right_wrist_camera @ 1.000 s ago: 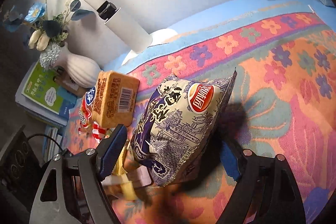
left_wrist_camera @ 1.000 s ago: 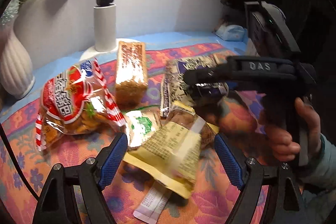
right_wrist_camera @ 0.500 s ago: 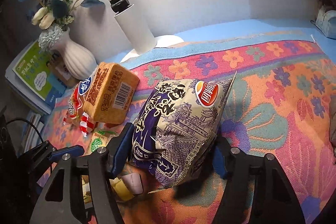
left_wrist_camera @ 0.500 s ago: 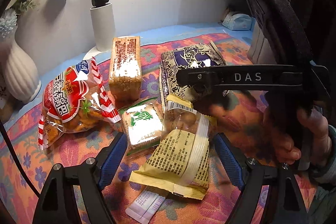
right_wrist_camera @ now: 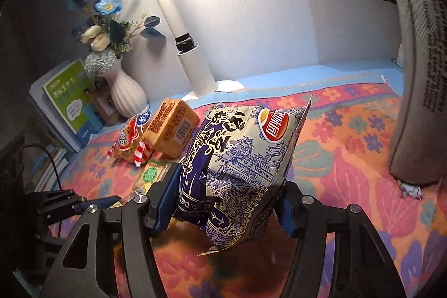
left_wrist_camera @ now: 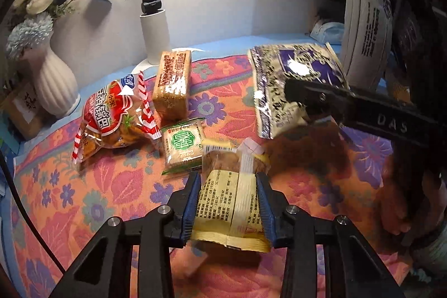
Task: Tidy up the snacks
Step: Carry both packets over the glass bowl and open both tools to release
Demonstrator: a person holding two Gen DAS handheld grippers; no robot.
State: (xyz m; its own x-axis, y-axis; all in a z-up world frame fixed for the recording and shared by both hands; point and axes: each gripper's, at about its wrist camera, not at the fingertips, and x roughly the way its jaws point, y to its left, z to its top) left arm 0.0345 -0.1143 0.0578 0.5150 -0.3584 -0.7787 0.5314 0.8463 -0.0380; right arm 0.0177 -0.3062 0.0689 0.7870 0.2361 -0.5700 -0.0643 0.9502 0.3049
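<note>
Yellow pastry packet [left_wrist_camera: 233, 210] clamped between the left gripper [left_wrist_camera: 229, 207] fingers, which are closing narrow on its sides, low over the floral cloth [left_wrist_camera: 111, 186] on the worktop, in front of the white lamp post [left_wrist_camera: 153, 27] and nearest the camera. Purple chip bag [right_wrist_camera: 240, 158] caught at its lower end by the right gripper [right_wrist_camera: 226, 200], fingers closing on the crinkled foil, bag tilted up, to the right of the lamp post and beside a grey pouch [right_wrist_camera: 416, 74]. Just behind the yellow packet, toward the lamp: a green-label biscuit pack [left_wrist_camera: 183, 144], a tan cake block [left_wrist_camera: 171, 85], a red-striped snack bag [left_wrist_camera: 111, 113]. Left of the lamp, a white vase [left_wrist_camera: 54, 83] with flowers.

Probably the lift-and-sort step. Best done with only light pressure on both, since the chips crush and the pastry squashes; raise each clear of its neighbours before carrying, and keep the two grippers apart. Risk: the chip bag, held by one end, swinging or slipping.
</note>
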